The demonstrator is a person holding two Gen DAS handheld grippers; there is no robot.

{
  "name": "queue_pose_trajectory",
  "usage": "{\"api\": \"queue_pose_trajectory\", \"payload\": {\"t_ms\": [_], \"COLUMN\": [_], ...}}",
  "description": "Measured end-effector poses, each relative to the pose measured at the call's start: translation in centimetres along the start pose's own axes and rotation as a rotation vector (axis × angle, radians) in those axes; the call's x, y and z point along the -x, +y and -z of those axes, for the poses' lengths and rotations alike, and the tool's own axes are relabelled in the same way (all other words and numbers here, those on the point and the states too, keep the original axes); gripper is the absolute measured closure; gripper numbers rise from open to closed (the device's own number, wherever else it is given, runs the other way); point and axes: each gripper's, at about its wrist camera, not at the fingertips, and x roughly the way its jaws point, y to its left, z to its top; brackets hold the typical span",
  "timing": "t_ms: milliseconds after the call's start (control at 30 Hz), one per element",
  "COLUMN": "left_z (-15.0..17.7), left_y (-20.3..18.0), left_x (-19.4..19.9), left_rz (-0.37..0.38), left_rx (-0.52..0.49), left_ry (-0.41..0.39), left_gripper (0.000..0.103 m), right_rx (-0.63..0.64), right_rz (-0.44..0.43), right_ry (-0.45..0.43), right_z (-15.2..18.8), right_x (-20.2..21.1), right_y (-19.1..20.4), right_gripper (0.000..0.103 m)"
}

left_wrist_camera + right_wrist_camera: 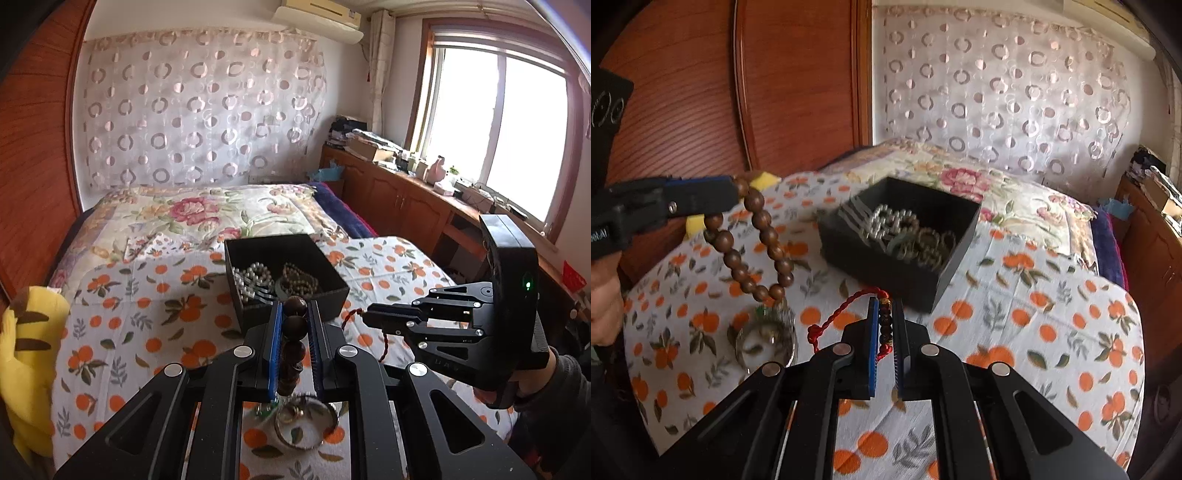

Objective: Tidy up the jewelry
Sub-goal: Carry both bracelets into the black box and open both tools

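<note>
Nearest the left wrist camera, the left claw (294,325) is clamped on a brown bead bracelet (753,243), its blue-edged pads pressing the big, glossy, dark-brown wooden beads; from the right wrist view the loop hangs free below the claw, above the bed's (1052,325) orange-print sheet. Under the hanging loop, on the sheet toward the bed's near edge, lie a silver bangle (764,341) and some small rings, one with a green spot. Just beside it, the right claw (886,332) is closed narrowly on a red cord bracelet (849,306): a twisted red string with a knotted end, carrying a short row of small dark beads that sit between the pads. Beyond both claws, near the middle of the bed, rests an open black box (284,273) holding pearl-white bead strands, dark olive bead strands and a greenish ring. Farther off lies a floral quilt (192,214).
</note>
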Motion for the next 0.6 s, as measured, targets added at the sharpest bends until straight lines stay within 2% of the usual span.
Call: {"api": "queue_pose_trajectory", "payload": {"t_ms": [367,600], "left_z": [-4.1,-6.2], "left_y": [0.3,0.8], "left_x": [-1.6,-3.0], "left_rz": [-0.010,-0.024], "left_rx": [-0.013,-0.012], "left_ry": [-0.034,-0.043], "left_gripper": [0.091,0.091], "right_rx": [-0.035,-0.060], "right_rz": [0.009,-0.006], "right_ry": [-0.102,-0.121], "right_z": [-4.5,-6.0], "right_x": [-1.0,-3.6], "right_y": [-3.0,-4.6], "right_gripper": [0.095,0.095]}}
